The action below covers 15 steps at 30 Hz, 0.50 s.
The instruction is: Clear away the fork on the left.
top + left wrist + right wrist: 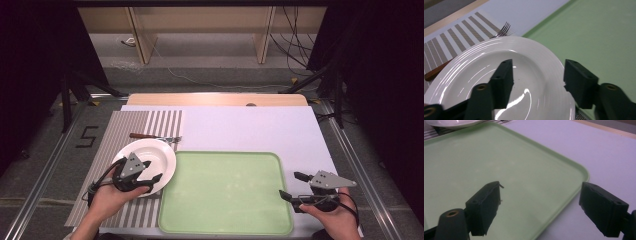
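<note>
Two tools work over a counter [260,125] covered by a pale lilac sheet, with a strip of bare wood along its far edge. A grey-and-white striped mat [120,130] covers the near-left part, and a green tray [225,195] lies in the middle. The white plate [155,155] rests on the mat, its right rim just beside the tray's left edge. A fork [152,136] with a brown handle lies just behind the plate. The left tool [150,172] straddles the plate's near rim, one jaw over the bowl, one outside; whether its pads press on the rim I cannot tell. The right tool [295,185] stands open over the tray's right edge. Beyond the counter lie grey floor, loose cables and wooden posts.
</note>
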### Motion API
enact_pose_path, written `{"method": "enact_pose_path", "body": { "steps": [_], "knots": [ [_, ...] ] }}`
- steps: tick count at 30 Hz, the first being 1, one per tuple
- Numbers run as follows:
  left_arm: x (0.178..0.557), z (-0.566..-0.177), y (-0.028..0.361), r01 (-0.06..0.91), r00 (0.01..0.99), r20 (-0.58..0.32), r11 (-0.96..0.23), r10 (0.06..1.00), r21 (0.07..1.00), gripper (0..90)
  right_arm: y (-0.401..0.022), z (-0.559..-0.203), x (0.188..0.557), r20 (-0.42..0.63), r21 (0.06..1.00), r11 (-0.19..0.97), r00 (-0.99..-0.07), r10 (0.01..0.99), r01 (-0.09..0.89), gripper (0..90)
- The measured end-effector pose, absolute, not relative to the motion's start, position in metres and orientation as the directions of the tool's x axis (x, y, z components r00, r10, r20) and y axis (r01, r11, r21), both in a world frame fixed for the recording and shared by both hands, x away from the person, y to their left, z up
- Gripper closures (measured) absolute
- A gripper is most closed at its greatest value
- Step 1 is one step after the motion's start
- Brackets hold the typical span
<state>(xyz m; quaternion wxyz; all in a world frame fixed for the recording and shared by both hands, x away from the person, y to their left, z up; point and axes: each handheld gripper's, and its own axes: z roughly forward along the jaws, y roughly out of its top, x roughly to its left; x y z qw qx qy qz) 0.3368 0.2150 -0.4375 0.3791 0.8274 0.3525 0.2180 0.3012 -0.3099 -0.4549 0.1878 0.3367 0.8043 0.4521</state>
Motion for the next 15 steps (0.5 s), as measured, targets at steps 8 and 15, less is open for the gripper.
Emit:
{"method": "enact_pose_path", "body": {
  "steps": [8, 15],
  "knots": [
    [0.368, -0.424, 0.211, 0.489, 0.624, 0.067, -0.456, 0.779, 0.744, 88.2, -0.310, -0.455, 0.302, 0.003, 0.856, 0.356, -0.693, 0.721, 0.375, 18.0],
    [0.402, -0.419, 0.198, 0.507, 0.614, 0.077, -0.468, 0.785, 0.724, 89.4, -0.309, -0.455, 0.303, 0.002, 0.855, 0.359, -0.694, 0.720, 0.375, 18.0]
  ]
}}
